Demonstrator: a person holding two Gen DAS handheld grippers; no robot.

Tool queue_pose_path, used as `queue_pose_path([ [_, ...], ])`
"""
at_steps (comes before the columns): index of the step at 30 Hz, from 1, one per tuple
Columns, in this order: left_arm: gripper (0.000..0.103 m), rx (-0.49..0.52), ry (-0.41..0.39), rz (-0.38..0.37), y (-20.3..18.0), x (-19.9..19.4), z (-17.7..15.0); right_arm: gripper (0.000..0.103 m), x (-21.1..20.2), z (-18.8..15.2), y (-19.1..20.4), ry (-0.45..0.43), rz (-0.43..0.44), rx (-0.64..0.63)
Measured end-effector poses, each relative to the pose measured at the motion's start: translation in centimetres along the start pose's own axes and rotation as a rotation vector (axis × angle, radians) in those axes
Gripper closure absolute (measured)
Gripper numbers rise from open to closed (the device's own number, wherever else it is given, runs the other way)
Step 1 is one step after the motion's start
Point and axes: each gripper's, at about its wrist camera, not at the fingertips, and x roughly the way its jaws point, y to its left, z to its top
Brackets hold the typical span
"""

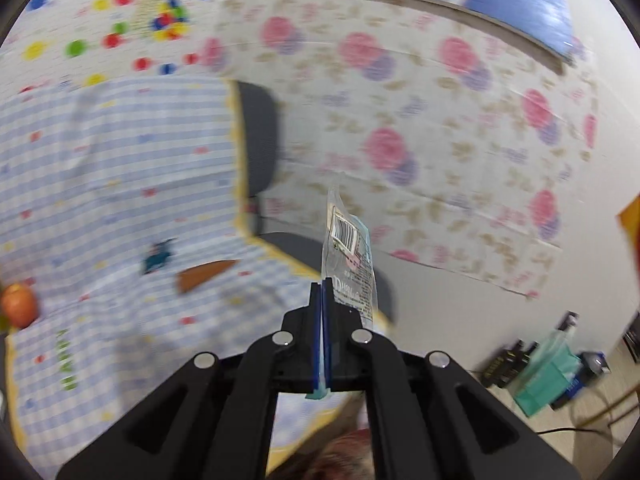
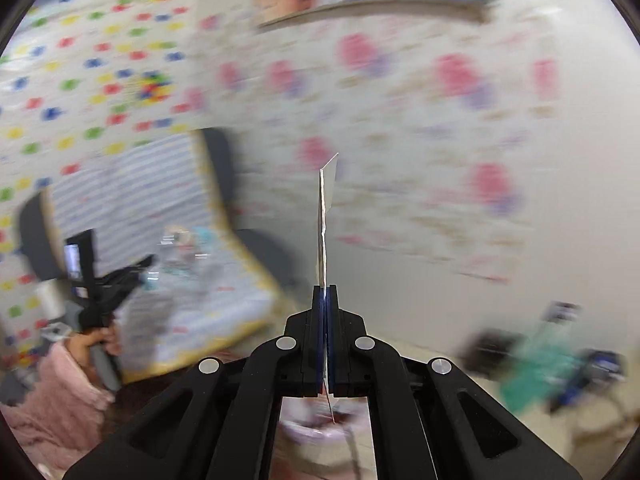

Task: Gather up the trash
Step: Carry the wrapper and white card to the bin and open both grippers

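Left gripper (image 1: pixel 322 286) clenched on clear plastic wrapper (image 1: pixel 349 256), barcode side showing; wrapper's long axis runs forward along fingers, free end pointing up and away, above checkered tablecloth's (image 1: pixel 120 168) edge. Right gripper (image 2: pixel 325 292) clamped on thin paper scrap (image 2: pixel 326 216), seen edge-on, long axis forward, tip up. Background blurred.

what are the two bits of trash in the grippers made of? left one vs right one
Left gripper is shut on a wrapper: looks like thin clear plastic film, glossy; the wall shows through it, with a printed barcode and text.

Right gripper is shut on a thin sheet: seen edge-on, pale and flat, standing stiff. Probably paper or foil-lined film; motion blur leaves that open.
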Motion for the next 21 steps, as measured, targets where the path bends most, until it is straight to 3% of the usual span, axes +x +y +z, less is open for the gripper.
queue_pose_path([
  [5, 0.103, 0.057, 0.014, -0.149, -5.9, 1.8, 0.3, 0.101, -10.8, 1.0, -6.3, 0.025, -0.417, 0.018],
  [7, 0.103, 0.074, 0.027, -0.195, -8.1, 2.4, 0.1, 0.101, -13.5, 1.8, -7.7, 0.049, -0.542, 0.012],
  [9, 0.103, 0.094, 0.035, -0.231, -9.9, 2.4, -0.5, 0.101, -14.8, 2.2, -8.4, 0.052, -0.600, 0.009],
  [11, 0.103, 0.116, 0.045, -0.254, -11.2, 2.3, -1.2, 0.101, -13.8, 1.6, -8.4, 0.051, -0.566, 0.011],
  [15, 0.103, 0.141, 0.062, -0.246, -11.4, 1.4, -3.0, 0.101, -7.5, -2.7, -7.1, 0.070, -0.352, 0.069],
  [18, 0.103, 0.150, 0.067, -0.191, -10.6, 1.0, -4.3, 0.101, -0.6, -7.5, -4.8, 0.067, -0.139, 0.103],
  [21, 0.103, 0.145, 0.081, -0.139, -9.6, 1.2, -5.5, 0.101, 5.1, -9.6, -2.7, 0.042, -0.016, 0.125],
])
